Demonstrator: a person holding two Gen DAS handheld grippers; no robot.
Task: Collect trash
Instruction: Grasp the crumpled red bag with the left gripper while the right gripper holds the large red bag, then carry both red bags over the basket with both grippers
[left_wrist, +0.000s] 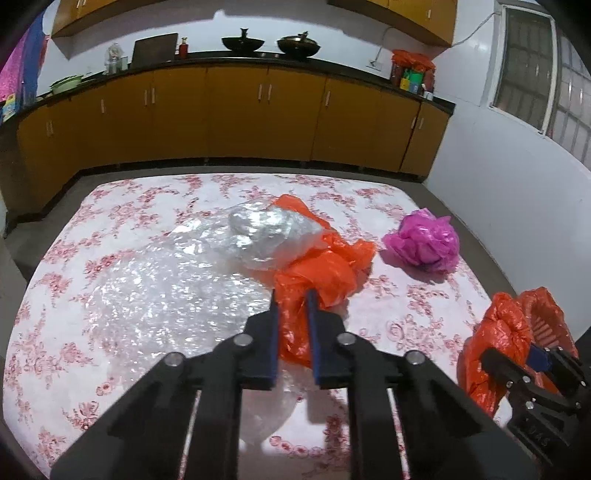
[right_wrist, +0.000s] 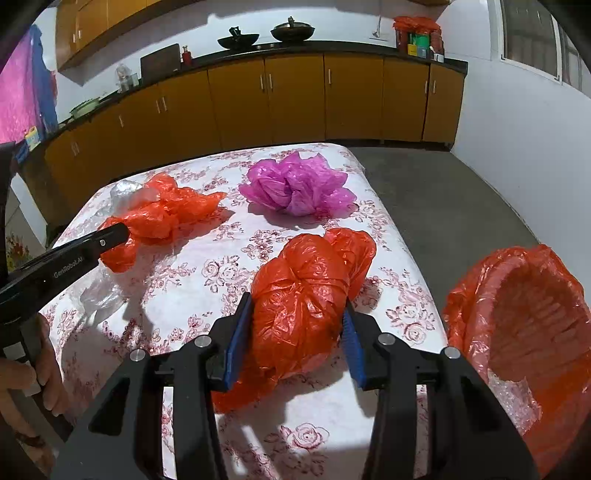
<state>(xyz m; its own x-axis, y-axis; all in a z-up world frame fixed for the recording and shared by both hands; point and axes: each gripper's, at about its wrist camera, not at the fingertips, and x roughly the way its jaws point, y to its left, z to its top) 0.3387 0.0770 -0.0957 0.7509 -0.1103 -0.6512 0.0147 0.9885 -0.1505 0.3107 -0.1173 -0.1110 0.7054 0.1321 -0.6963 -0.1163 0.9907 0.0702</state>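
Note:
My left gripper (left_wrist: 293, 301) is shut on the near edge of a crumpled orange plastic bag (left_wrist: 325, 273) lying mid-table; in the right wrist view, the left gripper (right_wrist: 120, 234) meets that bag (right_wrist: 166, 214) from the left. My right gripper (right_wrist: 297, 304) is shut on a knotted orange bag bundle (right_wrist: 306, 291), its blue pads pressing both sides near the table's right edge. Clear bubble wrap (left_wrist: 166, 299) and a silvery clear bag (left_wrist: 258, 229) lie left of the orange bag. A crumpled pink bag (right_wrist: 295, 184) sits at the far right of the table.
The table wears a floral cloth (right_wrist: 229, 273). A basket lined with an orange bag (right_wrist: 517, 314) stands beside the table's right edge, some clear plastic in its bottom. A hand (right_wrist: 48, 373) holds the left gripper's handle. Yellow cabinets (left_wrist: 236, 110) run along the far wall.

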